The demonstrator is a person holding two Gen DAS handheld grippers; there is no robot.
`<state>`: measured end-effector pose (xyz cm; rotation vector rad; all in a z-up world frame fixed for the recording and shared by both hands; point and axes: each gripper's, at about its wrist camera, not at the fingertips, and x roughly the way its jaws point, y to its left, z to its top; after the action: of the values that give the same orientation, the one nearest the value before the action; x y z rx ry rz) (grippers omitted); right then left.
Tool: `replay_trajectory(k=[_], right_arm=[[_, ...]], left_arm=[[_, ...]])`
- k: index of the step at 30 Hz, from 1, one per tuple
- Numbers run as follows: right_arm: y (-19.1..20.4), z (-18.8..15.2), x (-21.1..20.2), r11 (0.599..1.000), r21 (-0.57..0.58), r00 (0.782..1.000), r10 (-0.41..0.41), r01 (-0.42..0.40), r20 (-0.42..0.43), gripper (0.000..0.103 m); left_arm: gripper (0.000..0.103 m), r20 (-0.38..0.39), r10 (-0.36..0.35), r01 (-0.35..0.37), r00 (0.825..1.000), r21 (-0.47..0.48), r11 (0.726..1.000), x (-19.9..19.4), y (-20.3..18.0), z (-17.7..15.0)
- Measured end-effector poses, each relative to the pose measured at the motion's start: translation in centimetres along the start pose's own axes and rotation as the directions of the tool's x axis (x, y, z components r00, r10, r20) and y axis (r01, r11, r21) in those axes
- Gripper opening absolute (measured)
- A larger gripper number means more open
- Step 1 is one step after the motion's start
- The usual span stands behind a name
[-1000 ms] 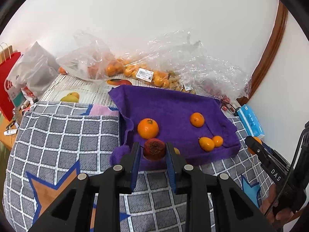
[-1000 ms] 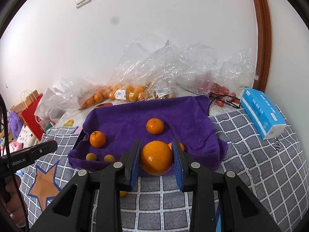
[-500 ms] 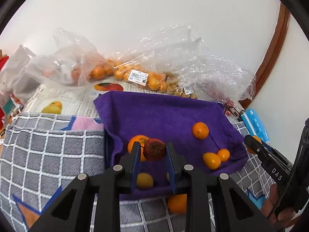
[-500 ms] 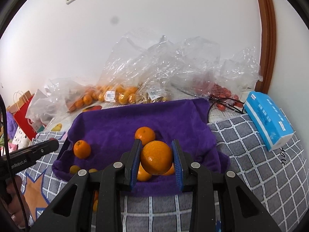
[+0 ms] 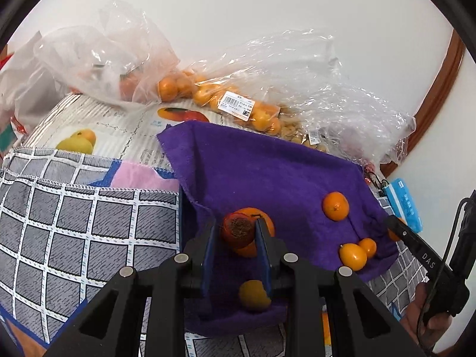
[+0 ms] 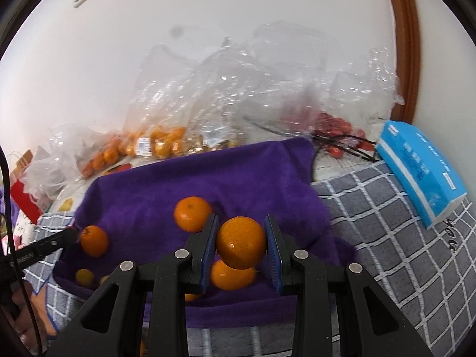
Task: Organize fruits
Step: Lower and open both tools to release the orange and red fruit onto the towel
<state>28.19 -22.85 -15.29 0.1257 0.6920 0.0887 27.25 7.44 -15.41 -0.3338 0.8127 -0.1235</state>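
My left gripper [image 5: 235, 232] is shut on a small dark red fruit [image 5: 238, 230], held over the near left part of a purple towel [image 5: 261, 172]. An orange [image 5: 263, 220] lies just behind it, and a small yellow fruit [image 5: 253, 294] sits below the jaws. Another orange [image 5: 335, 206] and two small orange fruits [image 5: 355, 254] lie to the right. My right gripper [image 6: 241, 242] is shut on a large orange [image 6: 240, 242] above the purple towel [image 6: 244, 175]. Under it lies one orange [image 6: 232, 276]; two others [image 6: 190, 214] rest farther left.
Clear plastic bags of oranges [image 5: 208, 92] and other fruit line the white wall behind the towel. A blue tissue pack [image 6: 422, 166] lies on the grey checked cloth [image 6: 386, 223] at the right. Red fruit on stems [image 6: 336, 136] sits by the wooden door frame.
Both grippers have come forward and down over the purple towel, each still gripping its fruit. The towel and its fruits now fill more of both views.
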Motion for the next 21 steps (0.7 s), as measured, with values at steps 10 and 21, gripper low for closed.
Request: replay_trajectory(k=[10, 21], right_arm=[[0.0, -0.7, 1.5, 1.0, -0.017, 0.999, 0.004, -0.005, -0.033, 0.032], [0.4, -1.3, 2.8, 1.0, -0.024, 0.999, -0.021, 0.02, -0.048, 0.032]], left_arm=[[0.024, -0.038, -0.027, 0.029, 0.999, 0.048, 0.998, 0.9, -1.4, -0.9], [0.024, -0.061, -0.006, 0.009, 0.998, 0.047, 0.999, 1.5, -1.4, -1.1]])
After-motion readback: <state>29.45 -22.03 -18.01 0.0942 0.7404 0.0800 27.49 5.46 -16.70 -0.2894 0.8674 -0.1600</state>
